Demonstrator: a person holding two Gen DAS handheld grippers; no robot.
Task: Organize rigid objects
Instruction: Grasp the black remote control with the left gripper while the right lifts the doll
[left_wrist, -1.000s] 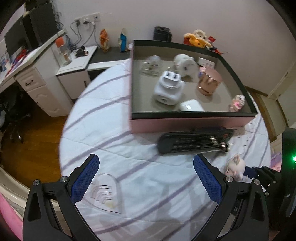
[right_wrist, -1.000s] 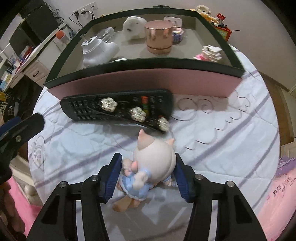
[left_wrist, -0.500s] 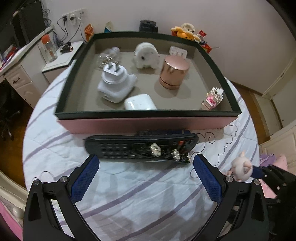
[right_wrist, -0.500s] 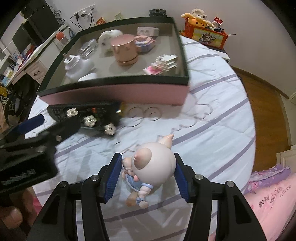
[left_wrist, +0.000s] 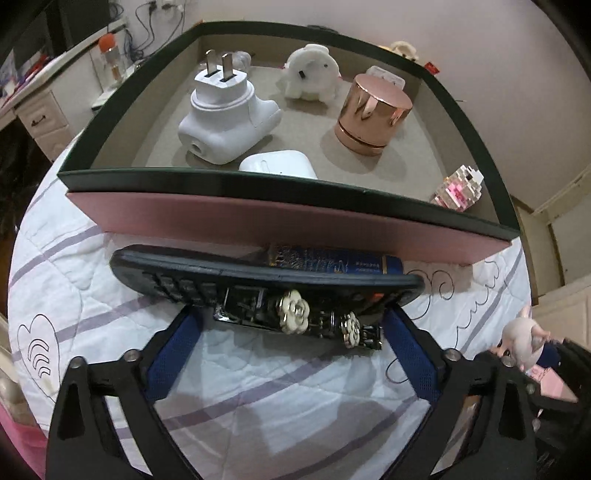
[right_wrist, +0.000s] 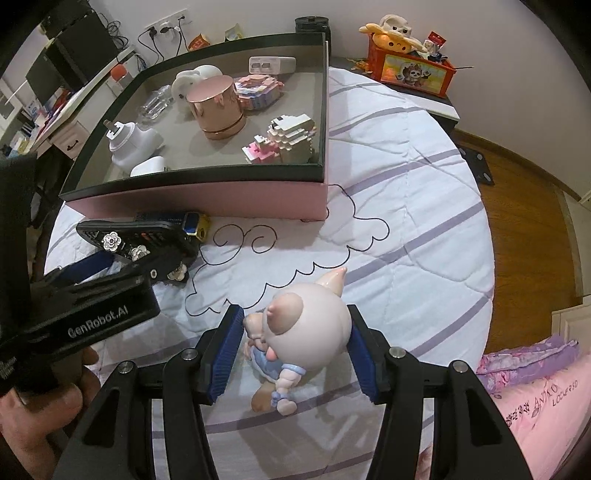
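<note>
My left gripper (left_wrist: 288, 325) was closing around the hair clip (left_wrist: 295, 317), under the remote (left_wrist: 258, 277) against the box's (left_wrist: 280, 221) near wall. Only my right view showed the pig figurine (right_wrist: 295, 328) clamped in my right gripper (right_wrist: 295, 343).

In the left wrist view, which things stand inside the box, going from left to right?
White plug adapter with two metal prongs → white earbud case → shiny rose-gold cylinder → pink and white block figure.

A glossy copper-toned metal cup (left_wrist: 373, 114) is gleaming in the matt box (left_wrist: 280, 225); the smooth plastic pig (right_wrist: 306, 325) is shining above quilted cloth (right_wrist: 399, 258).
</note>
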